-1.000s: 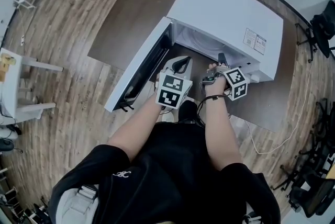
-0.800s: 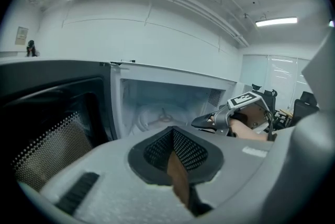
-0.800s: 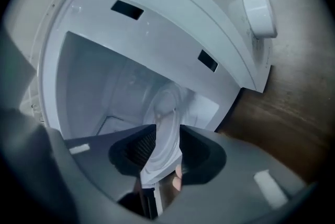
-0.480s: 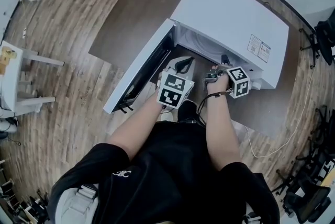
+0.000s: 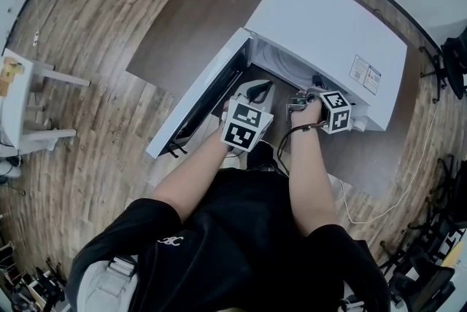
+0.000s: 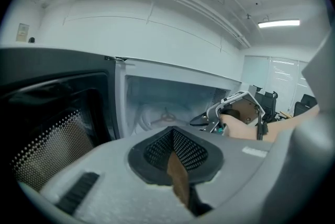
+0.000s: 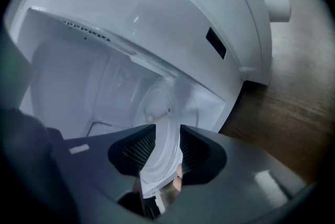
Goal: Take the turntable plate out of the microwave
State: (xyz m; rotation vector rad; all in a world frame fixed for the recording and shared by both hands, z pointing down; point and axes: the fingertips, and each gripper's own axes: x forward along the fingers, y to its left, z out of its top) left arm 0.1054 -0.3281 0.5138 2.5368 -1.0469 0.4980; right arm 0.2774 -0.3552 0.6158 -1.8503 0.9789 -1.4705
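right tool pinches plate rim; left tool pressed together, empty. a one-sided hold may let the glass slip and hit the microwave.

Bench: a dark brown wood-grain top with straight edges, seen from steeply above. A strip of the same brown grain shows at the right of the right gripper view.
On the bench: a white microwave, standing flat on the far right part of the top, a label on its upper face.
Door: the microwave's door is swung open to the left, its free end out past the bench's near edge.
Cable: a thin white cable loops by the bench's near right corner; whether it touches the top cannot be told.
Under the bench: a pale wood-plank floor.
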